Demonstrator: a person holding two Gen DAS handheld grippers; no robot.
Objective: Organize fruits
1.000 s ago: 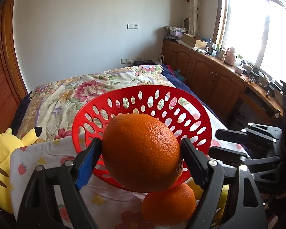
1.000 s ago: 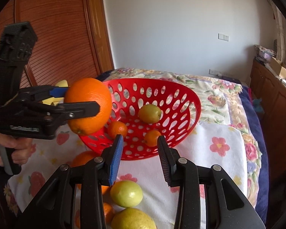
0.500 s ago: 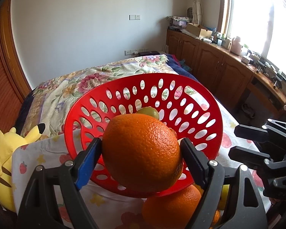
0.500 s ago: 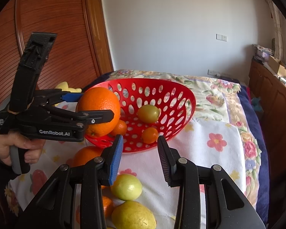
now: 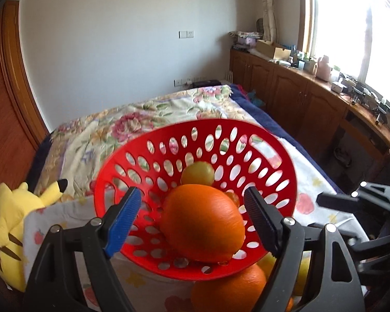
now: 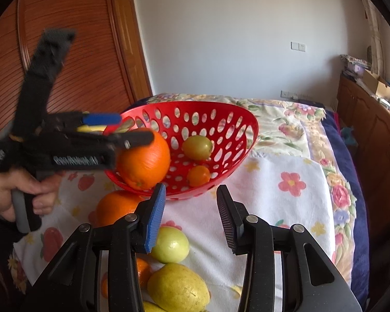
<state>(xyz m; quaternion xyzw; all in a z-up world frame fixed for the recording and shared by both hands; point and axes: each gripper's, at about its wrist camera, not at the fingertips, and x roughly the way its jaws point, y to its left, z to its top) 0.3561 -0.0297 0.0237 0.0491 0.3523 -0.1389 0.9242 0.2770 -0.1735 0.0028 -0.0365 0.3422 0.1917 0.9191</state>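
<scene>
A large orange [image 5: 202, 223] sits against the near inner wall of the red perforated basket [image 5: 270, 153], clear of both pads of your left tongs [image 5: 192, 215]. Those tongs stand wide around it, their jaws easing inward, touching nothing. Deeper in the basket lie a yellow-green fruit [image 5: 197, 173] and a small tangerine [image 6: 199, 175]. The basket rests tilted on a flower-printed cloth [image 6: 286, 202] spread over the bed [image 5: 143, 119]. Just in front of the basket, on the cloth, lies a second orange [image 6: 115, 208]; nearer you are a pale green apple [image 6: 171, 245] and a yellow pear [image 6: 178, 287]. Your right tongs [image 6: 191, 217] hover over this loose fruit, narrow, jaws opening, nothing between them. Left of the basket, a yellow plush toy [image 5: 15, 223] lies at the bed's edge.
</scene>
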